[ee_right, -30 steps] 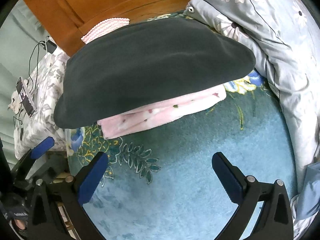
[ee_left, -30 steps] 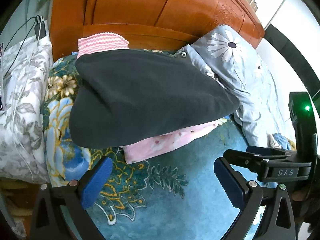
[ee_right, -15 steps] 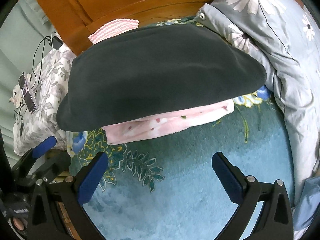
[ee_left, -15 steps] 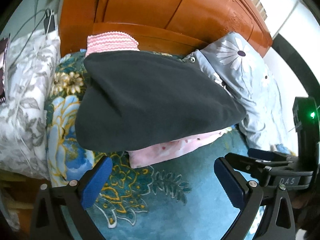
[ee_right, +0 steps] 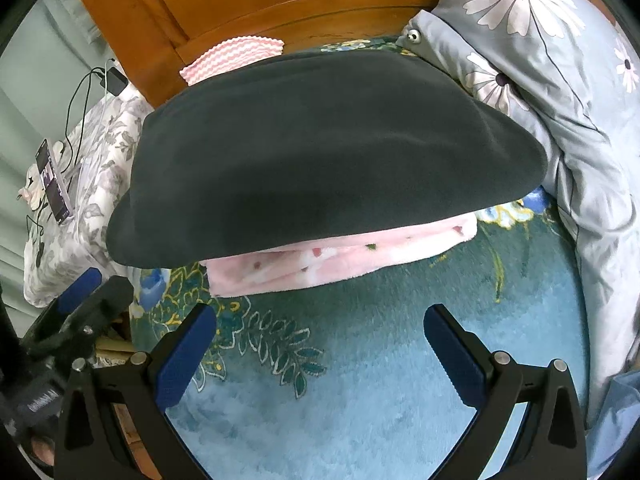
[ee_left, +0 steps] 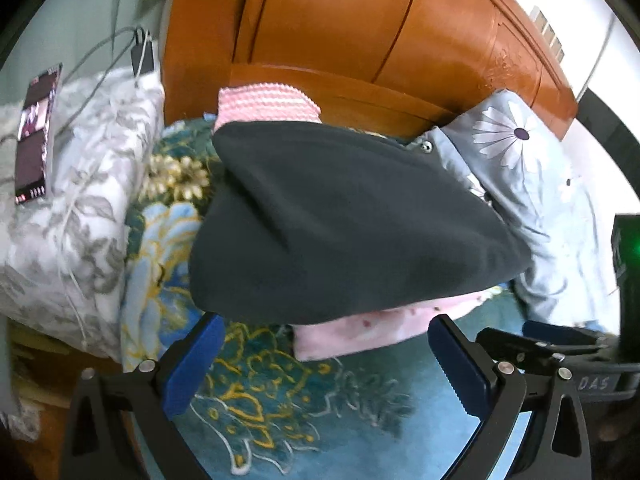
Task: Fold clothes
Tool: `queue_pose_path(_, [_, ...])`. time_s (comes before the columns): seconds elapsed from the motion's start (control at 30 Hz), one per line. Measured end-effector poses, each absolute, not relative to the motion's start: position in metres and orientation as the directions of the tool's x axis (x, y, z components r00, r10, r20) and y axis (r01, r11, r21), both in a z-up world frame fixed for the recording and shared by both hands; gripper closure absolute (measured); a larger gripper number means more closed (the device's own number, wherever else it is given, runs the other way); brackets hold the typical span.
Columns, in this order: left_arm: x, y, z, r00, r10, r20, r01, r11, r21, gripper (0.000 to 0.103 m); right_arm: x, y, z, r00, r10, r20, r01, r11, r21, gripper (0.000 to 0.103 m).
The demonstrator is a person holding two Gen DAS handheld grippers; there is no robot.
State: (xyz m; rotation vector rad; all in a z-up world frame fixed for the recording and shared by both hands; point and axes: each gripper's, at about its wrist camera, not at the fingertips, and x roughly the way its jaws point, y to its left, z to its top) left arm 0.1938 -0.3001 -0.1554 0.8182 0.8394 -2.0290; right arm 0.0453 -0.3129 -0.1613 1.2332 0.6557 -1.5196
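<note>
A folded dark grey garment [ee_left: 344, 220] lies on top of a folded pink fleece garment [ee_left: 372, 326] on the blue floral bedspread [ee_left: 280, 392]. The same stack shows in the right wrist view, dark garment [ee_right: 320, 152] over pink one [ee_right: 340, 256]. My left gripper [ee_left: 326, 364] is open and empty, just in front of the stack. My right gripper [ee_right: 320, 356] is open and empty, also in front of the stack. The right gripper's body shows at the right of the left view [ee_left: 560, 360]; the left gripper's body shows at the lower left of the right view [ee_right: 68, 320].
A wooden headboard [ee_left: 360, 40] stands behind the stack, with a pink-and-white striped cloth [ee_left: 264, 100] against it. A grey daisy-print pillow and quilt [ee_right: 540, 60] lie at the right. A floral-covered stand with a phone [ee_left: 36, 132] and cables is at the left.
Both grippers have moved closer to the stack and tilted upward, so the stack sits lower in view. Both have stayed open. The clothes have not moved.
</note>
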Motion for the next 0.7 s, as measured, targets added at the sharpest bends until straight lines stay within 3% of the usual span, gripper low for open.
queue_pose_path(0.4, [0.171, -0.303, -0.189, -0.473, -0.367, -0.801, 0.8, -0.561, -0.215, 0.0, 0.034, -0.32, -0.19, 0.055, -0.348, -0.936, 0.921, -0.345, 0.182, 0.0])
queue_pose_path(0.7, [0.171, -0.303, -0.211, -0.419, -0.378, -0.825, 0.841, -0.503, -0.197, 0.0, 0.026, -0.319, -0.21, 0.057, -0.317, -0.947, 0.914, -0.365, 0.177, 0.0])
